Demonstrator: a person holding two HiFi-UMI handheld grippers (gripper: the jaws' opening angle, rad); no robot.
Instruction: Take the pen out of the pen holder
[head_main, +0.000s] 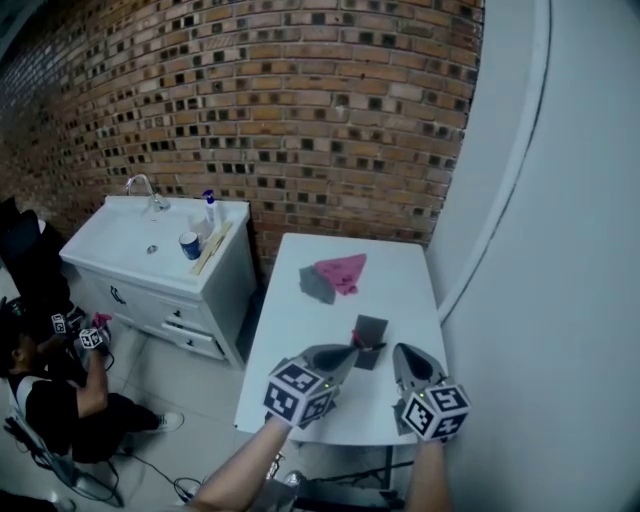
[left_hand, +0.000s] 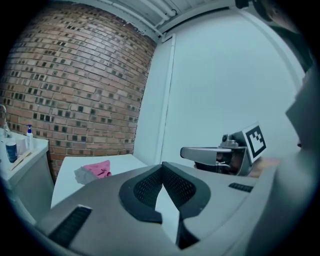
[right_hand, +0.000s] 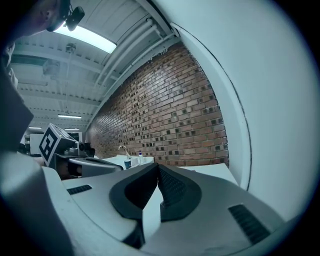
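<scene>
1. Pen holder (head_main: 372, 332): dark and square-sided, standing on the white surface (head_main: 400, 275), closer to its near edge than its far edge.
2. Pen (head_main: 357, 340): slender with a reddish end, at the holder's left side; too small to tell how it sits.
3. Left gripper (head_main: 350, 351): jaws clenched and empty, tips just beside the pen; contact cannot be told.
4. Right gripper (head_main: 401, 351): jaws clenched and empty, near the holder on the side of the right edge.
5. Pink cloth (head_main: 343, 270) touching grey cloth (head_main: 316, 285), toward the far-left corner.
6. Sink cabinet (head_main: 130, 245): beyond the left edge.
</scene>
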